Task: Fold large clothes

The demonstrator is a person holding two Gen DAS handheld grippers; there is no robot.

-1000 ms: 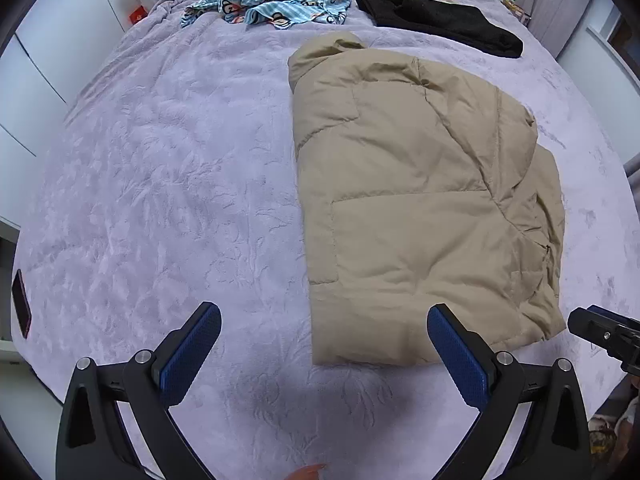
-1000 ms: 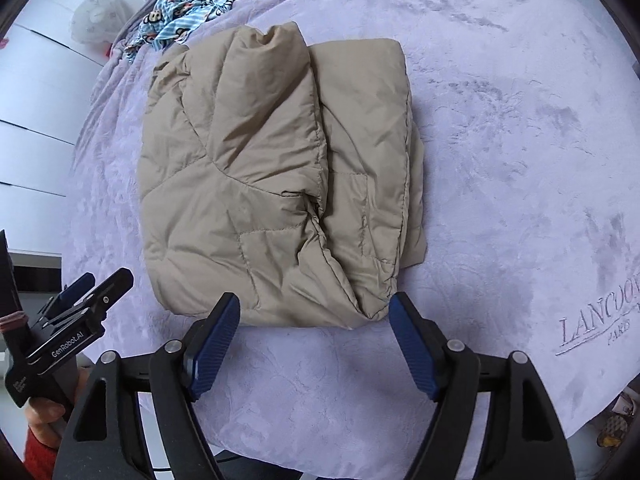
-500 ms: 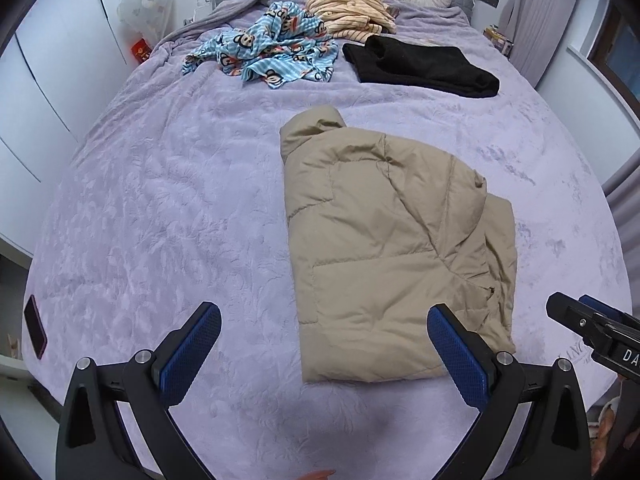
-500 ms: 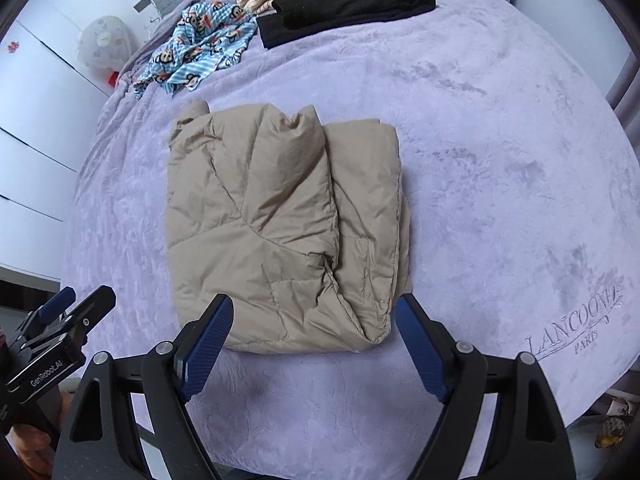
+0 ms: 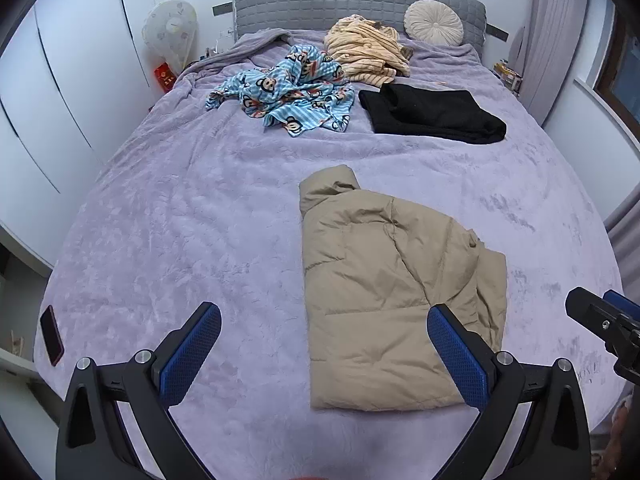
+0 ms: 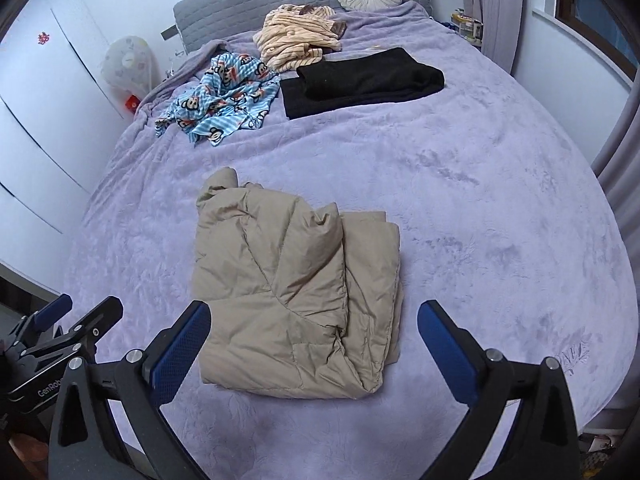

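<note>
Below, folded tan puffer jacket [image 5: 384, 300] near the bed's [image 5: 180, 220] foot edge; left gripper [image 5: 324, 344] and right gripper [image 6: 314, 342] above, apart, jaws wide, the right's just opened further, nothing between.

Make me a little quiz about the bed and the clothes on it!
1. True or false: the tan jacket lies folded on the bed.
2. Which garment lies nearest the round cushion? A) black one B) striped cream one C) blue monkey-print one
3. Fill in: the left tool and the right tool hold ____.

Key: 1 true; 2 B; 3 nothing, both stand open.
</note>
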